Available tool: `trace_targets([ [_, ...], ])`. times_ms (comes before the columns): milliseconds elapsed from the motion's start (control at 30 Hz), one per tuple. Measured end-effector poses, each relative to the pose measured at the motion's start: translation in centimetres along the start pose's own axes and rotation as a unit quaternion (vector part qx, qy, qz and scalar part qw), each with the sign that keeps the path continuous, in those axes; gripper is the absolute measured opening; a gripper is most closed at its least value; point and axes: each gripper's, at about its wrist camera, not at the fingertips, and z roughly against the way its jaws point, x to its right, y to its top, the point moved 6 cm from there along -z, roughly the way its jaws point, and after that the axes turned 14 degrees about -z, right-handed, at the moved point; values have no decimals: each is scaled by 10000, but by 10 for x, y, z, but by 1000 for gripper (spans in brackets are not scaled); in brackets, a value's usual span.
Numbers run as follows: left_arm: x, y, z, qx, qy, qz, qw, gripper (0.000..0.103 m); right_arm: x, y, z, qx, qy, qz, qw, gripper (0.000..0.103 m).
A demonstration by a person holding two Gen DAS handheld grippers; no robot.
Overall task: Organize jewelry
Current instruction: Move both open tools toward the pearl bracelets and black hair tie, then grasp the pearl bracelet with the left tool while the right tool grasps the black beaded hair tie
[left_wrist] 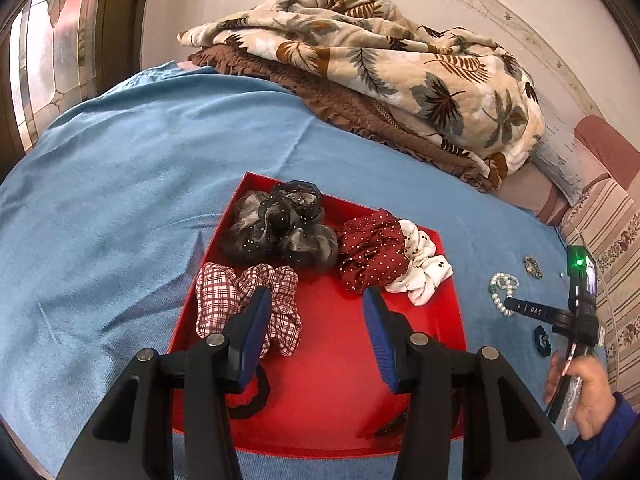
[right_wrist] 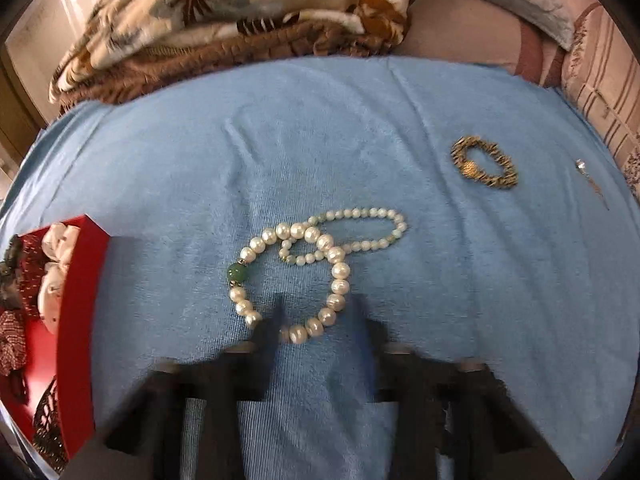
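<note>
A red tray [left_wrist: 336, 392] on the blue cloth holds several scrunchies: plaid [left_wrist: 224, 292], black dotted [left_wrist: 288, 216], dark red dotted [left_wrist: 370, 252], white [left_wrist: 424, 268]. My left gripper [left_wrist: 318, 320] hovers open and empty over the tray. A large pearl bracelet with a green bead [right_wrist: 336, 276] overlaps a smaller pearl bracelet [right_wrist: 372, 224] on the cloth. My right gripper [right_wrist: 320, 320] is open, blurred, with its fingers straddling the near side of the large bracelet. It shows in the left wrist view [left_wrist: 516, 306] beside the pearls [left_wrist: 504, 286].
A gold bracelet [right_wrist: 484, 164] and a small earring [right_wrist: 582, 166] lie further right. A dark blue item [left_wrist: 544, 340] lies by the right hand. A folded leaf-print quilt [left_wrist: 380, 64] sits at the back. The red tray edge [right_wrist: 80, 300] is left of the pearls.
</note>
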Motion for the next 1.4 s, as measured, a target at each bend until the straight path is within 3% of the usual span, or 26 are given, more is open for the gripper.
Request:
trace_targets([
  [133,5,1,3,63,-25,-87,9999,46,1,-18,10,-62,110,226,9997,13],
  [400,31,1,12,210,-226,-327,9990,46,9,-99,55,-77,329,1097,9934,16],
  [567,68,-3,34,533,-468,-654,9953,46,40,-109,93,198,775,664,9946,29],
  [700,109,-14,54,604,-749,-919,9911,46,76,-97,108,450,681,322,9961,38],
  [767,130,-22,58,516,-907,-1059,9889,46,99,-88,105,516,534,128,9972,39],
  [900,184,-38,57,248,-1054,-1615,9809,46,119,-74,94,574,689,-290,9955,39],
  [1100,236,-52,16,-371,-1106,-1841,9760,46,121,-54,71,672,920,-416,9926,39],
  [1267,252,-57,-36,-908,-1029,-1726,9754,46,118,-44,50,643,962,-366,9926,39],
  [1400,260,-60,-65,-1125,-951,-1745,9736,46,116,-42,46,712,925,-252,9928,39],
])
